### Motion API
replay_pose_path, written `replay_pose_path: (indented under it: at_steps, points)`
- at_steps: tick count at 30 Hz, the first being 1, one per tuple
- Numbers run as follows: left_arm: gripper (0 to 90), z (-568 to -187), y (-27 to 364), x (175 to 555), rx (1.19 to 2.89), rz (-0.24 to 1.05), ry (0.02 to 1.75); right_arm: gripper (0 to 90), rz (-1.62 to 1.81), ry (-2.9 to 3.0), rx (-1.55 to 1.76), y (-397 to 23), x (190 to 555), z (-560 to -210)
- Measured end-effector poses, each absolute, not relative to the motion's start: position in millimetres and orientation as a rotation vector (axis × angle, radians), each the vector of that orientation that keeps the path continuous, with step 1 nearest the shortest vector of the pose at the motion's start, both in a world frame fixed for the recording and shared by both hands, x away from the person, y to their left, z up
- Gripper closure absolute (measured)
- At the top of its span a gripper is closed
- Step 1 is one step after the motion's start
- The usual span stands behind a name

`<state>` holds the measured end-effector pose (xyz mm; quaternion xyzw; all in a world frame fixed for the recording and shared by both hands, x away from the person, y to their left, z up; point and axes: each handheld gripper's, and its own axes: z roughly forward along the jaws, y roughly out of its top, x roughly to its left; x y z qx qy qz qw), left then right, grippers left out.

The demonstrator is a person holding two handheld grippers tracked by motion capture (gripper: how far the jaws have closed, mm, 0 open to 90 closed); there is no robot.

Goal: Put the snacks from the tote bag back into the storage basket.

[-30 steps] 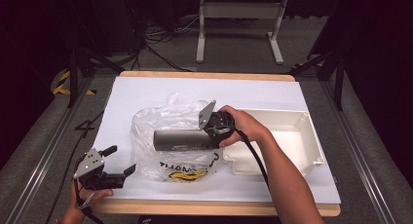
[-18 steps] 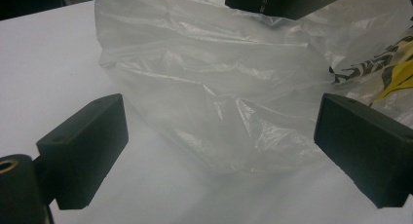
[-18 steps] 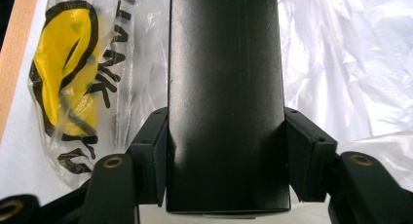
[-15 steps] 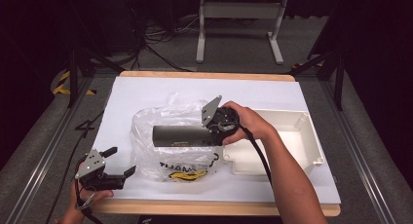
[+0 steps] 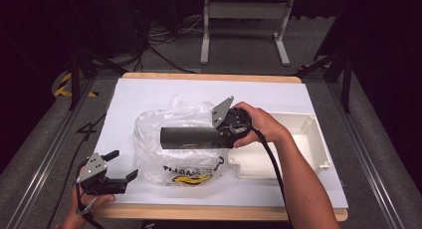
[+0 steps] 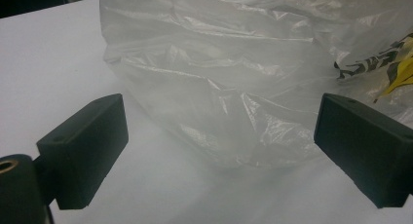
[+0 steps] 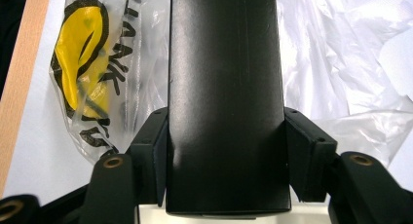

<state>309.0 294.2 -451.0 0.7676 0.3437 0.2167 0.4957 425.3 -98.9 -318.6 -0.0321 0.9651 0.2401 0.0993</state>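
Note:
A long black box (image 5: 191, 137) hangs over a crumpled clear plastic bag (image 5: 169, 122) with black and yellow print (image 5: 191, 175). My right gripper (image 5: 226, 132) is shut on the box's right end; in the right gripper view both jaws press the black box (image 7: 224, 87) from either side. My left gripper (image 5: 122, 167) rests at the table's front left corner, jaws wide open and facing the bag. In the left gripper view the bag (image 6: 234, 78) lies just beyond the two spread fingers (image 6: 85, 146), nothing between them.
A white shallow tray (image 5: 308, 139) sits at the right of the white table cover (image 5: 149, 92). The wooden front edge (image 5: 219, 213) runs below it. A metal stand (image 5: 244, 12) and cables lie on the floor behind.
The right gripper has carried the black box slightly left and lower over the bag. The left gripper has barely moved.

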Motion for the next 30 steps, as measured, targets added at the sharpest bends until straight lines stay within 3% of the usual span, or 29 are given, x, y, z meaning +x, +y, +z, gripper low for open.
replay_pose_path:
  at_steps: [30]
  points:
    - [6.3,-452,292,310,1.878,0.526,0.837,42.9,0.715,2.816,-0.057,-161,409,-293]
